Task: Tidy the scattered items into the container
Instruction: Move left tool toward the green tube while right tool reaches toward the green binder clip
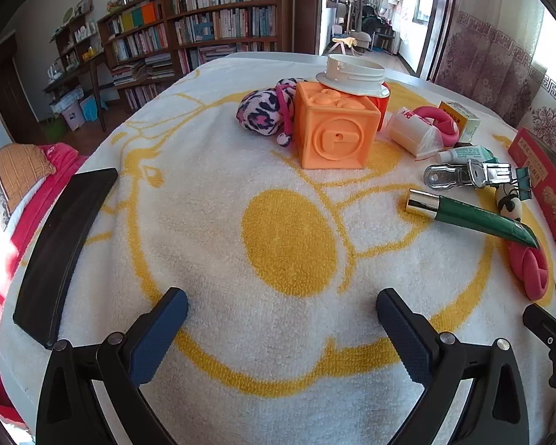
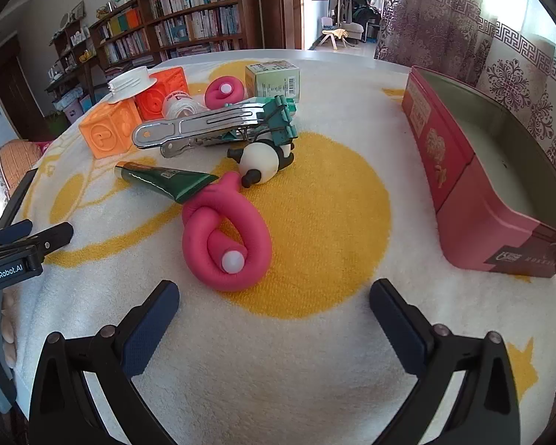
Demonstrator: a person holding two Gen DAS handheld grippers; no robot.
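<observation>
Both grippers hover open and empty over a white-and-yellow towel. In front of my right gripper (image 2: 274, 300) lies a coiled pink foam curler (image 2: 224, 237); behind it a green tube (image 2: 166, 181), a panda figure (image 2: 261, 165) and a big metal clip (image 2: 200, 128). The open red tin (image 2: 459, 170) stands to the right. My left gripper (image 1: 281, 307) faces bare towel, well short of an orange cube (image 1: 333, 129) with a white lid (image 1: 354, 74) on top and a spotted fluffy toy (image 1: 265, 109) beside it. The tube (image 1: 474, 218) and clip (image 1: 463, 174) lie to its right.
A dark flat slab (image 1: 63, 252) lies at the towel's left edge. A second orange cube (image 2: 166, 91), a white roll (image 2: 183, 105), another pink curler (image 2: 224, 91) and a small carton (image 2: 272, 78) sit at the back. Bookshelves and curtains stand beyond the table.
</observation>
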